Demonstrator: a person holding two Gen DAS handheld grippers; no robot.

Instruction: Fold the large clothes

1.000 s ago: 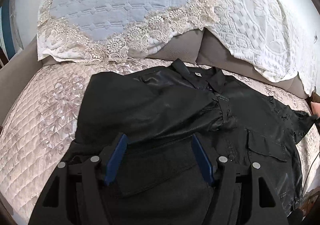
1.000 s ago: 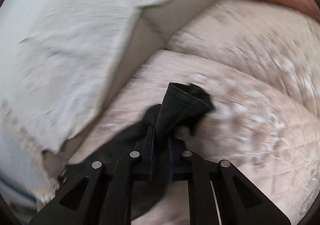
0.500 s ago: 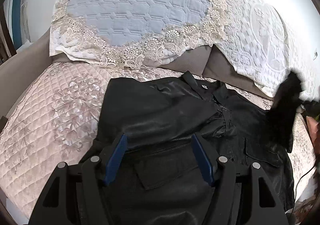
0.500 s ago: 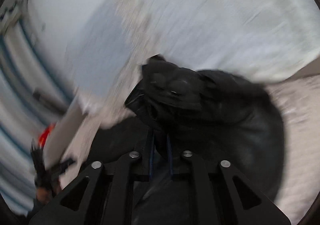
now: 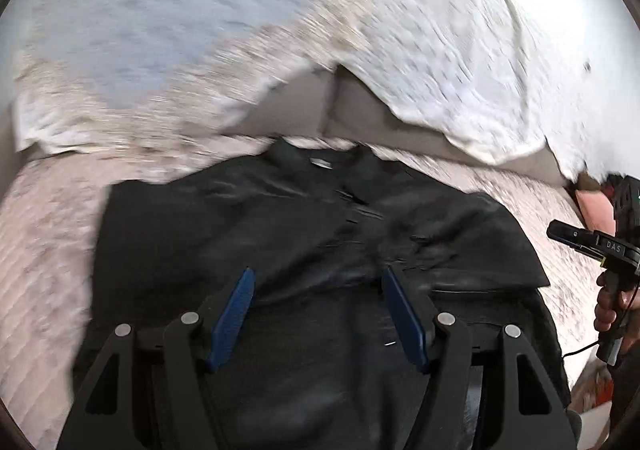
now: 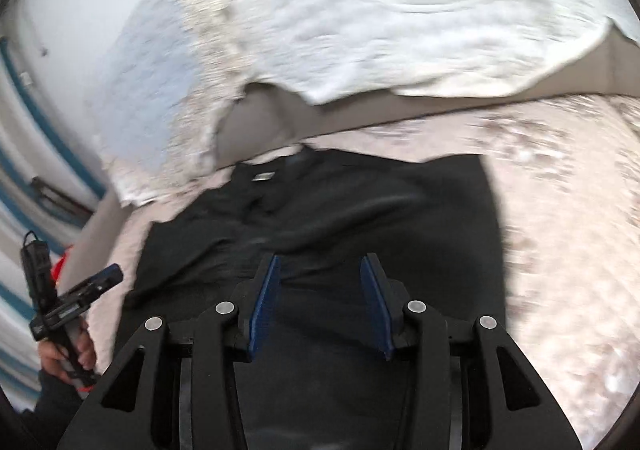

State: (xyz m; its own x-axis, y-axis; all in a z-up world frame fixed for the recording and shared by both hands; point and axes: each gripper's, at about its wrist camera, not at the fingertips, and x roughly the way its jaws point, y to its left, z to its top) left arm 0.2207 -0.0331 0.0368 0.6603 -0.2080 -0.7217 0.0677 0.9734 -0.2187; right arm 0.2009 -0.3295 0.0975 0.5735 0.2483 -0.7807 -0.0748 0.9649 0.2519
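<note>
A black shirt [image 5: 304, 234] lies flat on the quilted bed, collar toward the pillows, both sleeves folded in over its front. It also shows in the right wrist view [image 6: 360, 209]. My left gripper [image 5: 318, 282] is open and empty above the shirt's lower middle. My right gripper [image 6: 320, 270] is open and empty above the shirt's lower part. The right gripper's body [image 5: 592, 246] shows at the right edge of the left wrist view, and the left gripper's body [image 6: 76, 302] at the left edge of the right wrist view.
Two lace-trimmed pillows [image 5: 160, 29] [image 5: 460, 61] lean against the wall behind the shirt. The pinkish quilted bedspread [image 5: 44, 250] spreads left of the shirt and to its right [image 6: 568, 209]. Both views are blurred.
My right gripper carried the right sleeve up and over onto the shirt front, let it go and opened. The left gripper stayed open and shifted a little.
</note>
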